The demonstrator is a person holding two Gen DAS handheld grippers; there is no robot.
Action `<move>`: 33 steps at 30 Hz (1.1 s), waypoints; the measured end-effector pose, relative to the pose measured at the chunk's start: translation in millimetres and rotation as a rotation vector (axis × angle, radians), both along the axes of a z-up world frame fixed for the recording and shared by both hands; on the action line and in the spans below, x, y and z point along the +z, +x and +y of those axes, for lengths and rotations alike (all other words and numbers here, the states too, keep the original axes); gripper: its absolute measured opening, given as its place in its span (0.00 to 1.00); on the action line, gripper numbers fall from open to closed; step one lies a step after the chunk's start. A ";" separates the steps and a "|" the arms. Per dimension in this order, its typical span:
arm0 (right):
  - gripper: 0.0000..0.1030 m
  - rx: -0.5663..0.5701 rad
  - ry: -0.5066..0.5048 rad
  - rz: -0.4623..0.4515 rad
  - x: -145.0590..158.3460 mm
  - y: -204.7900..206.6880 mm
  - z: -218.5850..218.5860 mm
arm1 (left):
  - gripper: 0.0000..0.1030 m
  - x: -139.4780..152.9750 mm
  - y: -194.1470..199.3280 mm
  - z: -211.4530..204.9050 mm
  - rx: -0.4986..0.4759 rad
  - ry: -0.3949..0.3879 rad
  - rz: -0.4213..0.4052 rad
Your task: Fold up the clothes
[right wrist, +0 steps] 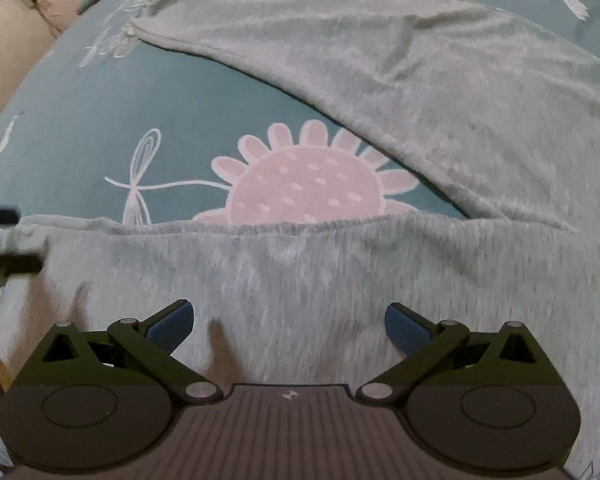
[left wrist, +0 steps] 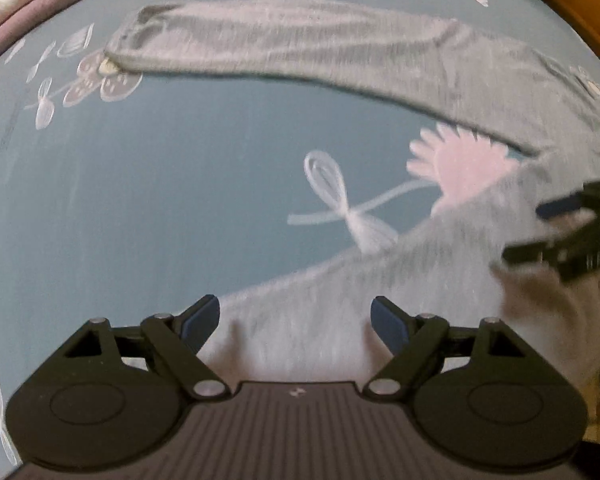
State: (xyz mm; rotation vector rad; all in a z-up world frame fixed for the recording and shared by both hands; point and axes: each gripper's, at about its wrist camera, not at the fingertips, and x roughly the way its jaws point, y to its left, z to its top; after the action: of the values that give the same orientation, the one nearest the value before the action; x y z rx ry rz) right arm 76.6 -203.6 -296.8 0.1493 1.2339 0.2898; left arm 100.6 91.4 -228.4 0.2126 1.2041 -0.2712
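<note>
Saw grey knit garment (right wrist: 440,92) lying flat on bed, fuzzy surface, light creases. Two long sections spread in a V, meeting at right side; far one ended in a hemmed cuff (left wrist: 128,46). Near section's edge ran straight across.

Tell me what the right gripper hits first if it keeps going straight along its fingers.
Most likely the grey garment. The right gripper stands open, nothing between its fingers, with that fabric spread right ahead. The blue flowered bedsheet lies beyond its edge. How far off the cloth is, the fisheye view doesn't show.
</note>
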 end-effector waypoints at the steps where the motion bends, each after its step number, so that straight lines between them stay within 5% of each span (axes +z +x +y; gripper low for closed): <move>1: 1.00 -0.005 0.007 0.001 -0.2 0.8 -0.8 | 0.79 0.2 6.5 -4.6 -0.007 0.005 -0.007; 9: 1.00 -0.035 0.005 -0.001 -0.8 3.1 0.6 | 0.79 -3.8 46.7 -18.0 -0.037 0.017 -0.026; 15: 1.00 0.102 -0.209 0.042 -4.7 9.7 33.8 | 0.79 -15.2 67.1 -16.1 -0.040 -0.048 -0.038; 18: 0.95 0.149 -0.151 0.082 3.8 22.1 37.7 | 0.80 -10.0 77.2 -7.6 -0.049 -0.073 -0.062; 22: 0.93 0.082 -0.023 0.126 32.9 60.1 23.6 | 0.81 5.3 101.5 6.4 -0.028 -0.126 -0.110; 30: 0.94 0.199 -0.234 -0.072 95.1 176.4 36.9 | 0.81 14.5 168.6 11.0 0.074 -0.164 -0.142; 33: 0.73 0.296 -0.263 -0.125 100.5 231.1 47.1 | 0.81 14.8 187.4 6.7 0.075 -0.162 -0.172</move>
State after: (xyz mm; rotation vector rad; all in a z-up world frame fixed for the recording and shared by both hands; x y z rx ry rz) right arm 307.7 -156.6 -196.3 -0.2773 1.1575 0.3838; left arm 288.0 98.1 -213.7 0.0481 1.0126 -0.2774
